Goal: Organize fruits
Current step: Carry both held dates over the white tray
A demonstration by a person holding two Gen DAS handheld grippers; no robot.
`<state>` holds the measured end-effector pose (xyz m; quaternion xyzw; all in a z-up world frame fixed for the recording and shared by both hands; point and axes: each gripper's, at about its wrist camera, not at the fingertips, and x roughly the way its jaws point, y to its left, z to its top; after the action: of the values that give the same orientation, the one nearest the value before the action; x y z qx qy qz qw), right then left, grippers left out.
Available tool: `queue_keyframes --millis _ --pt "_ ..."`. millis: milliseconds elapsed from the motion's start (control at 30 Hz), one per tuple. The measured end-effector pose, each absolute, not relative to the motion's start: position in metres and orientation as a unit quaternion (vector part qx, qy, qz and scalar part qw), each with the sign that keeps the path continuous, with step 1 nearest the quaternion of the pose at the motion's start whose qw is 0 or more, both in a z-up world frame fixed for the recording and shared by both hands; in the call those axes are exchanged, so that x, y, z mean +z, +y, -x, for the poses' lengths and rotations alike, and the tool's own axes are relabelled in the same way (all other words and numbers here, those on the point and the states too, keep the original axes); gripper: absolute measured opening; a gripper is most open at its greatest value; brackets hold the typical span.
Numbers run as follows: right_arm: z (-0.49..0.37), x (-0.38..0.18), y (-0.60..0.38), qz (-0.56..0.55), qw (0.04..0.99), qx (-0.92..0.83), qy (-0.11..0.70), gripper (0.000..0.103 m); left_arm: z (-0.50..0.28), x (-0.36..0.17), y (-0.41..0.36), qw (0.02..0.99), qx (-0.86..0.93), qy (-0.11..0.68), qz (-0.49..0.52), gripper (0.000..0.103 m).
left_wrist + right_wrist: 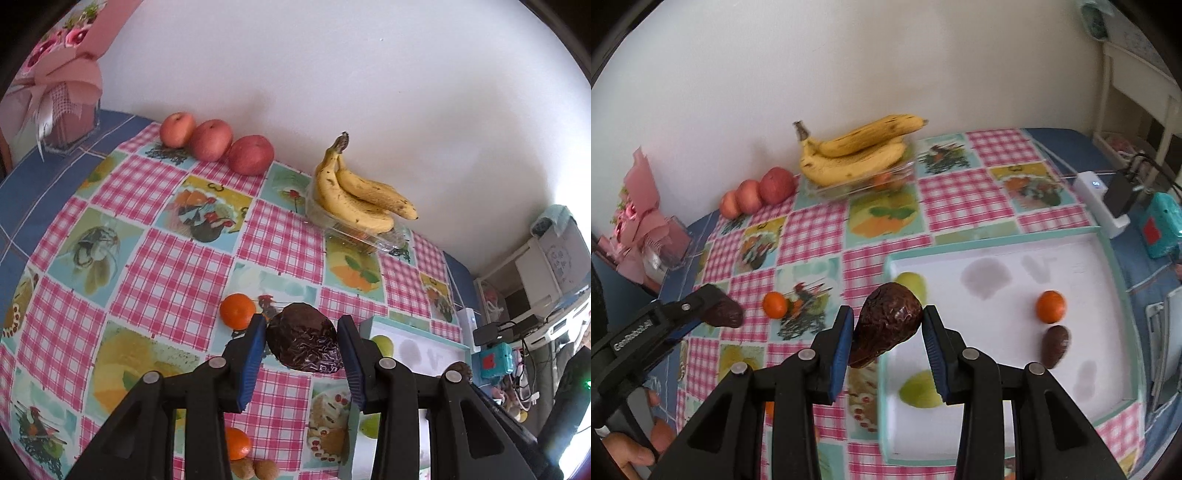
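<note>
In the left wrist view, a clear plastic container at the back edge of the tablecloth is seen to carry two bananas; three apples are lined up along the same edge toward the back left corner. A white tray is partly shown at the right, with green fruit inside. Two oranges are counted, one just beside the left gripper, whose fingers are spread around a wrinkled dark avocado; whether the pads press it cannot be told. In the right wrist view, the tray by the right edge is found to hold two green fruits, one orange and one dark avocado. A second dark avocado is gripped between the pads of the right gripper and held over the tray's left rim. A third is seen at the left gripper's tip.
</note>
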<state>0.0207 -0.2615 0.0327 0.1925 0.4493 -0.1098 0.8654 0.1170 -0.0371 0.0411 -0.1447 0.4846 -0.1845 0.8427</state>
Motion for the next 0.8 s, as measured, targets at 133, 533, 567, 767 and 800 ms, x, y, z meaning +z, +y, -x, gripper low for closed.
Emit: queue_keyframes --millis 133,533,567,767,800 --pt "-0.011 0.036 -0.285 -0.192 0.863 -0.144 0.445 0.039 -0.114 0.042 -0.048 0.842 -0.193 0.485 0.136 0.042" --pt "0.028 0.039 -0.360 -0.197 0.842 -0.252 0.434 0.040 -0.083 0.041 -0.124 0.825 -0.259 0.497 0.070 0.042" --pt "0.031 0.040 -0.363 -0.198 0.841 -0.257 0.433 0.040 -0.080 0.041 -0.131 0.823 -0.266 0.498 0.063 0.042" --pt "0.037 0.040 -0.373 -0.203 0.838 -0.268 0.431 0.040 -0.064 0.031 -0.170 0.813 -0.294 0.502 0.022 0.042" --pt "0.037 0.038 -0.374 -0.203 0.837 -0.267 0.432 0.040 -0.063 0.028 -0.175 0.813 -0.297 0.501 0.017 0.042"
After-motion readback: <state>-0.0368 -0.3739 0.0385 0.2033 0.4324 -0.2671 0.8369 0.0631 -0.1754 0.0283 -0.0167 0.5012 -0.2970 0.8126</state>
